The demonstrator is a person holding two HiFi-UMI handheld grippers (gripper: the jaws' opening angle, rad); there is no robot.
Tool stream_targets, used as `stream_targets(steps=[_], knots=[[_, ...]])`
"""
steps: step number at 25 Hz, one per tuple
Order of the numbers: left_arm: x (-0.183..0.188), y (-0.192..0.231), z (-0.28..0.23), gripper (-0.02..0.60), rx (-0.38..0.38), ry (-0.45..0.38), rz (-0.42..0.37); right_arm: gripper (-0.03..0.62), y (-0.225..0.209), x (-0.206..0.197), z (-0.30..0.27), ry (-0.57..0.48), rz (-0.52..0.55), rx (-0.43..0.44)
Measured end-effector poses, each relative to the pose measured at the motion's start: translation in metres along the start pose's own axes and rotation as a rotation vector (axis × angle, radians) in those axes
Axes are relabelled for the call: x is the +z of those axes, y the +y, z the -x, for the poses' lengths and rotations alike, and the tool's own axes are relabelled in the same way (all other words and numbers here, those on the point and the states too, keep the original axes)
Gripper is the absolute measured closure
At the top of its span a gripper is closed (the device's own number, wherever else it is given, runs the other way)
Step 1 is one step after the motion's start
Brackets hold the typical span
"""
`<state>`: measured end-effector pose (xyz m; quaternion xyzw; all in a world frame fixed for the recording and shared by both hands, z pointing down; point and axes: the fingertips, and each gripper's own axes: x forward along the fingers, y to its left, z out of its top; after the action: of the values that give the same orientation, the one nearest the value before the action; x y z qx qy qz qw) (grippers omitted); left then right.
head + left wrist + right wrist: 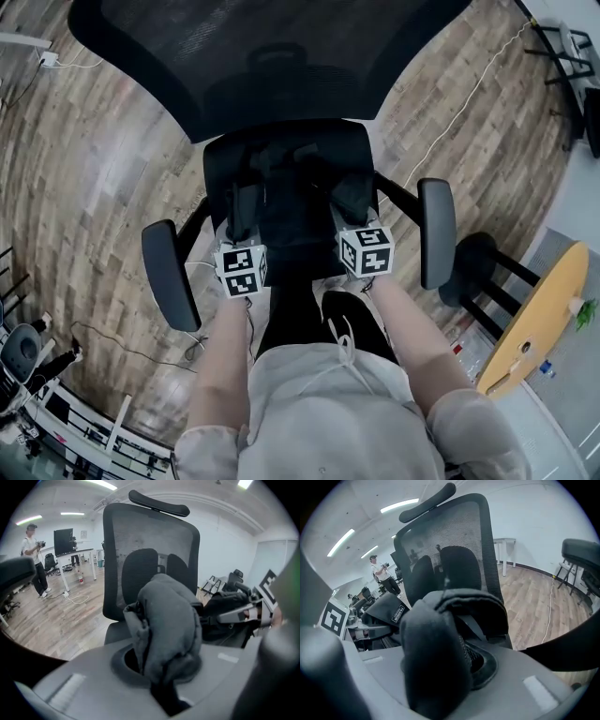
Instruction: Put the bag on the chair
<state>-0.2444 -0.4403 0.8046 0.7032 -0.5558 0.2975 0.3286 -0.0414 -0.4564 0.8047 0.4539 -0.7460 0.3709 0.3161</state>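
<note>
A black bag (291,202) lies on the seat of a black mesh-backed office chair (262,56), filling the seat between the two armrests. My left gripper (246,214) reaches onto the bag's left side and my right gripper (352,199) onto its right side. In the left gripper view, the left gripper (164,686) is shut on a bunched shoulder strap (168,625) in front of the chair back (140,541). In the right gripper view, a padded black strap (436,653) fills the gap of the right gripper (440,686). The jaw tips are hidden by fabric in both gripper views.
The chair's armrests (169,272) (437,230) flank my grippers. A round wooden table (539,314) and a black stool base (478,262) stand at the right. A white cable (459,103) runs over the wooden floor. A person (35,559) stands far off by a desk.
</note>
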Motion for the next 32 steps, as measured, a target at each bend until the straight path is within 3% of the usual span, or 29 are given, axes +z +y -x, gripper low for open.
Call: stream_targets(steps=[7, 13, 17, 19, 21, 24, 26, 32], knots=[[-0.044, 0.010, -0.020, 0.511, -0.014, 0.092, 0.044, 0.480, -0.010, -0.025, -0.020, 0.040, 0.019, -0.011], [-0.049, 0.013, -0.021, 0.482, 0.011, 0.077, 0.073, 0.465, -0.009, -0.032, -0.022, 0.047, 0.053, -0.015], [-0.050, 0.016, -0.018, 0.461, 0.038, 0.075, 0.077, 0.403, -0.008, -0.035, -0.019, 0.059, 0.077, -0.014], [-0.050, 0.019, -0.015, 0.426, 0.045, 0.072, 0.094, 0.332, -0.007, -0.035, -0.017, 0.058, 0.079, -0.024], [-0.051, 0.019, -0.013, 0.340, 0.039, 0.073, 0.112, 0.224, -0.009, -0.033, -0.013, 0.047, 0.079, -0.044], [-0.053, 0.015, -0.004, 0.237, 0.012, 0.080, 0.114, 0.153, -0.014, -0.027, -0.001, 0.024, 0.094, -0.076], [-0.051, 0.014, 0.006, 0.199, 0.009, 0.068, 0.101, 0.137, -0.013, -0.023, 0.007, 0.004, 0.082, -0.086], [-0.032, -0.001, 0.042, 0.195, 0.052, -0.042, 0.119, 0.134, -0.001, -0.015, 0.037, -0.058, 0.060, -0.075]])
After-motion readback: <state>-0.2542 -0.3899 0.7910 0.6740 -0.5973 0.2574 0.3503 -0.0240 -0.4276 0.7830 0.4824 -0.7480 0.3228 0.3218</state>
